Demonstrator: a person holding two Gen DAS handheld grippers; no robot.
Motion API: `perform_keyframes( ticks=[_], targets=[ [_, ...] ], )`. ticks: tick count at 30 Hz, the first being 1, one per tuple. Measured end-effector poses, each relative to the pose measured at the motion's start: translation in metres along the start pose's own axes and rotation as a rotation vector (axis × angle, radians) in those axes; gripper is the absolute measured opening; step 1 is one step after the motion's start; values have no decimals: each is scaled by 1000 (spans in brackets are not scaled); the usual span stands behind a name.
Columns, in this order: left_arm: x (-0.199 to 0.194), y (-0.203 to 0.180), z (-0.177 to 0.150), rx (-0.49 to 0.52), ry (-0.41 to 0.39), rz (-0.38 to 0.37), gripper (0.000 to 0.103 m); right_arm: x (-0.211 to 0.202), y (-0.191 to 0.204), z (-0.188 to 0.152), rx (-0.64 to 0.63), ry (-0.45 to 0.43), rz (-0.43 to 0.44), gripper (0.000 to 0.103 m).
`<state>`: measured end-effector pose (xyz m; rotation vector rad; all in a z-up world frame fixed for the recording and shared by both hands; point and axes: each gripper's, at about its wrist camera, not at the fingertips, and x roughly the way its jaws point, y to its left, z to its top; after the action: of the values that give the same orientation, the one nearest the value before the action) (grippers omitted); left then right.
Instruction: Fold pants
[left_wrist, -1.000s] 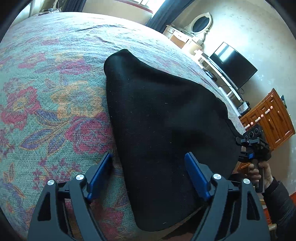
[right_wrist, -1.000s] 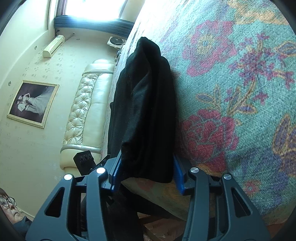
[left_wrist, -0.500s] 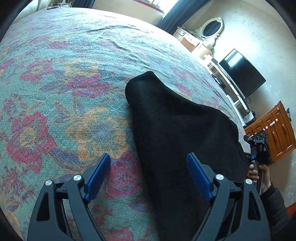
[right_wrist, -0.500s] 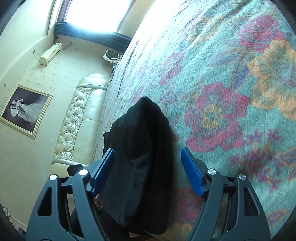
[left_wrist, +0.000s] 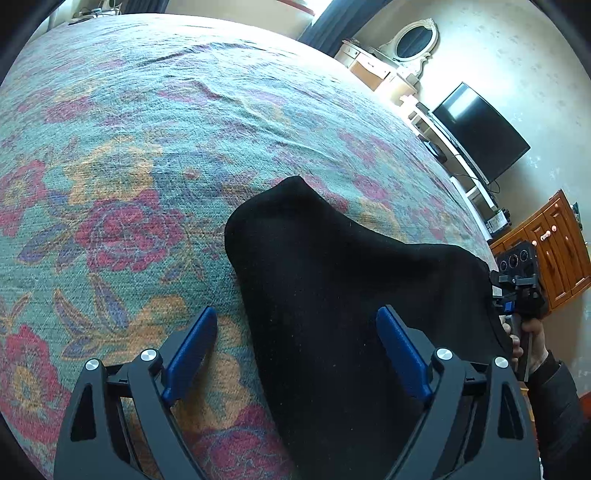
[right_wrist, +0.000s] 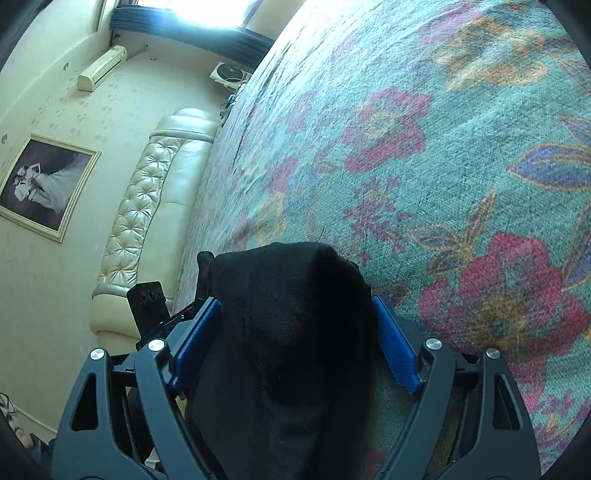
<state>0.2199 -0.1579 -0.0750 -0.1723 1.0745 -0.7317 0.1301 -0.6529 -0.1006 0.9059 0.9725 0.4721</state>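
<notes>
Black pants (left_wrist: 354, 295) lie in a folded bundle on a bed covered by a floral spread (left_wrist: 122, 155), near the edge closest to the person. The far end of the bundle tapers to a rounded tip pointing up the bed.

In the left wrist view, the left gripper (left_wrist: 297, 350) has its jaws spread wide. One blue pad (left_wrist: 192, 347) sits over bare spread and the other (left_wrist: 402, 354) over the black cloth, so the gap straddles the left edge of the pants. Nothing is pinched between them. At the right rim of this view, the person's hand (left_wrist: 524, 339) holds the other tool beside the pants.

In the right wrist view, the right gripper (right_wrist: 295, 332) also has its jaws apart, with the pants (right_wrist: 291, 332) filling the space between the pads. The cloth seems to brush both pads, but whether it is squeezed cannot be told; it looks loose, not clamped. A padded headboard (right_wrist: 147, 206) and a framed picture (right_wrist: 40, 184) show behind.

Judged from here, the risks are these: closing either gripper may catch only the top layer, so the fold peels open when lifted. The left pad on the spread could pinch bedding along with the pants. A drag across the rough weave could bunch the bundle, and it may slide off the near edge.
</notes>
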Motion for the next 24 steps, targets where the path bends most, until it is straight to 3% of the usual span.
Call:
perform_keyframes(
  ticks=[10,13,17,20,24],
  targets=[
    [6,6,14,-32,-14,-62,88,10,7,4,-10,16,9,82],
    [9,4,14,2,-13,-16,66,10,6,4,-11,14,6,81],
    [8,11,14,-37,-13,-36,49,9,-4,0,1,11,-29,58],
    [7,15,15,-66,-17,-49,40,8,-11,-2,19,3,-22,46],
    [4,8,15,-49,-41,-25,33,6,-12,-8,34,-21,2,38]
  ],
)
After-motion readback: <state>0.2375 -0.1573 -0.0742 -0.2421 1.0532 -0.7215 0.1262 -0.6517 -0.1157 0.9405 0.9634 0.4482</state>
